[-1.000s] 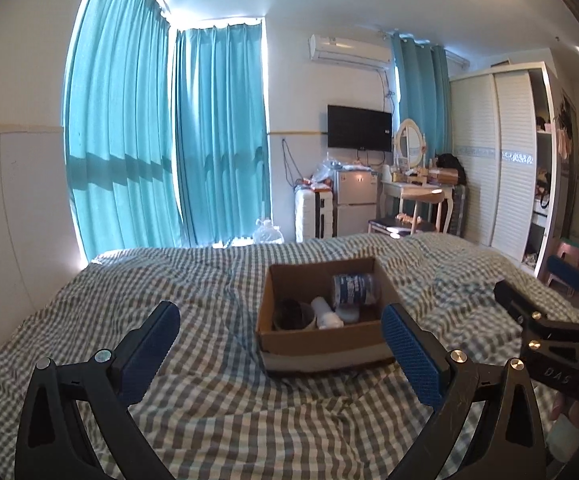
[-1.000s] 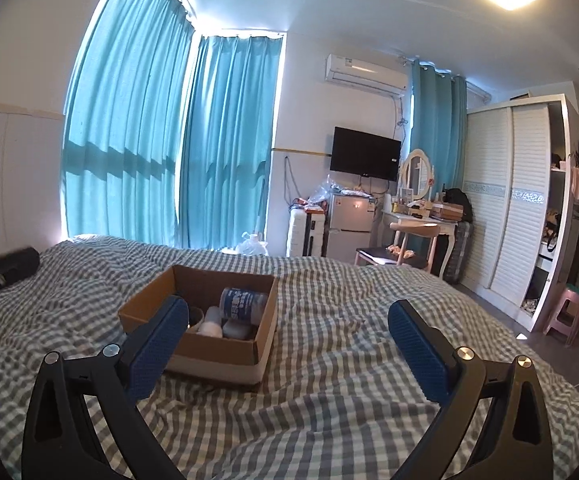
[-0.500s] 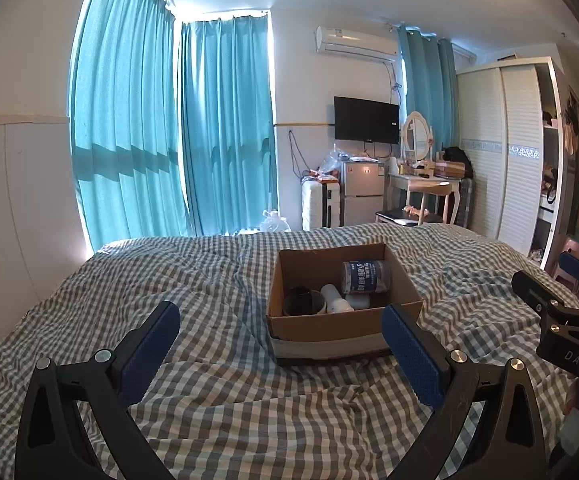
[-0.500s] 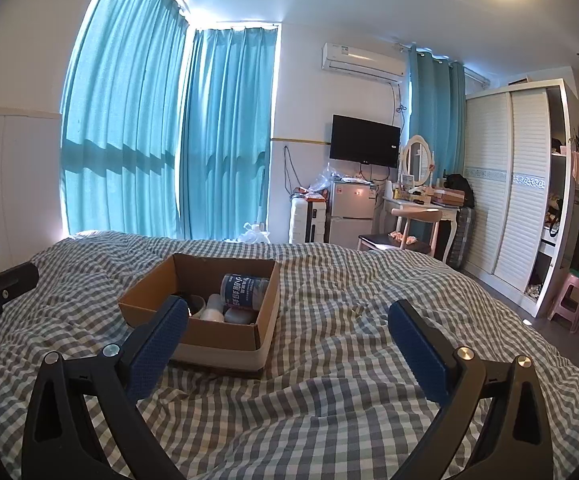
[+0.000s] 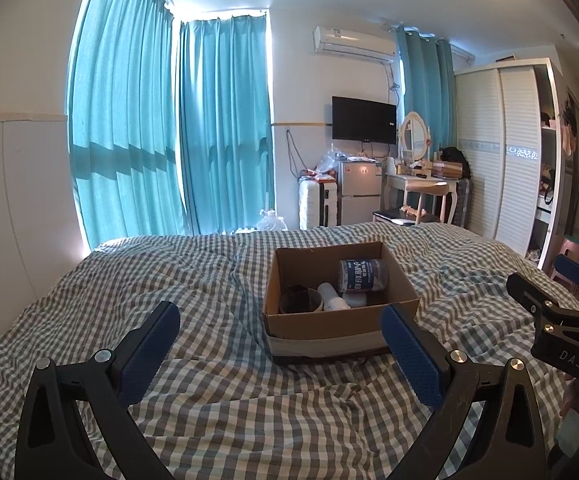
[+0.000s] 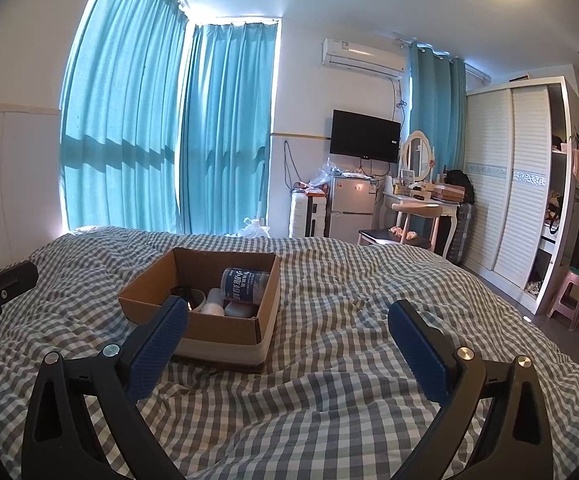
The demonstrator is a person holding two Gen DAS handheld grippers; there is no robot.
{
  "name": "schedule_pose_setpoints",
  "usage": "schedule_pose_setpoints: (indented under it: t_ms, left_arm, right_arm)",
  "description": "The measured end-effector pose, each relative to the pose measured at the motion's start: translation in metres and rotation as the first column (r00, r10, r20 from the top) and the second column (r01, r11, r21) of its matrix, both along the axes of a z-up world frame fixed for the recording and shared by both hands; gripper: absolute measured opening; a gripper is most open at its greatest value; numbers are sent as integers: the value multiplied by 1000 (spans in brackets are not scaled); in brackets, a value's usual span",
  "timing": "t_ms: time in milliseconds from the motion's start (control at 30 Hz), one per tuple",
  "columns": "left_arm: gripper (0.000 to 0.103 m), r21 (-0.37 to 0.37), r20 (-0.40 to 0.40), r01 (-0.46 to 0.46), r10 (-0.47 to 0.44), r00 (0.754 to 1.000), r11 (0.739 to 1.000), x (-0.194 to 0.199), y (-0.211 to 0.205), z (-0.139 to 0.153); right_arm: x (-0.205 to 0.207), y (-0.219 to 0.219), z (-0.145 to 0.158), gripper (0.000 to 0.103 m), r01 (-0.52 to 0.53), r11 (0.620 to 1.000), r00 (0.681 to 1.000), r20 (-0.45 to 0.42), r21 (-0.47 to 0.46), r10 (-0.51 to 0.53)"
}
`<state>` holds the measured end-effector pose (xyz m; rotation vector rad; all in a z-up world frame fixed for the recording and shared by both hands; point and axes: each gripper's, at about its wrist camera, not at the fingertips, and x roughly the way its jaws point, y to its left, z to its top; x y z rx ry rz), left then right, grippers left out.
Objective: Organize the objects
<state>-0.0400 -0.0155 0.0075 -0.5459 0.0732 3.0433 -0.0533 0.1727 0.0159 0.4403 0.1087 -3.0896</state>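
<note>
Rectangular corrugated cardboard box [image 5: 339, 322] sits on rumpled checked bedspread [image 5: 217, 396], containing a cylindrical labelled bottle [image 5: 362, 275]. Left gripper [image 5: 279, 344] and right gripper [image 6: 289, 340]: textured blue pads apart, empty.

Both wrist views face window, low over bed, sharing cardboard box [image 5: 341, 320] [image 6: 225, 328].

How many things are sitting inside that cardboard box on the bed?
4 visible: a dark cup at left, a white bottle mid-box, a blue-labelled canister behind, and a pale item beneath it. More may be hidden.
</note>
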Motion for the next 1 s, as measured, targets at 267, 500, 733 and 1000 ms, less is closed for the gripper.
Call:
schedule_pose_setpoints:
  t_ms: [267,500,733,1000]
  left_arm:
    - [103,7,-5,-9,9,1000,1000,1,-2,1]
    - [103,-11,3,1,-1,1000,1000,1,0,-1]
    - [103,-13,2,-14,14,1000,1000,1,-1,1]
    - [103,-26,1,-45,45,999,999,2,-2,0]
  right_arm:
    - [-1,2,0,101,6,1000,1000,5,-7,-6]
    - [-3,1,0,101,5,1000,1000,13,-11,-5]
    - [-5,0,-3,101,10,1000,1000,29,-9,-9]
    - [-7,1,-4,101,14,1000,999,40,-11,-14]
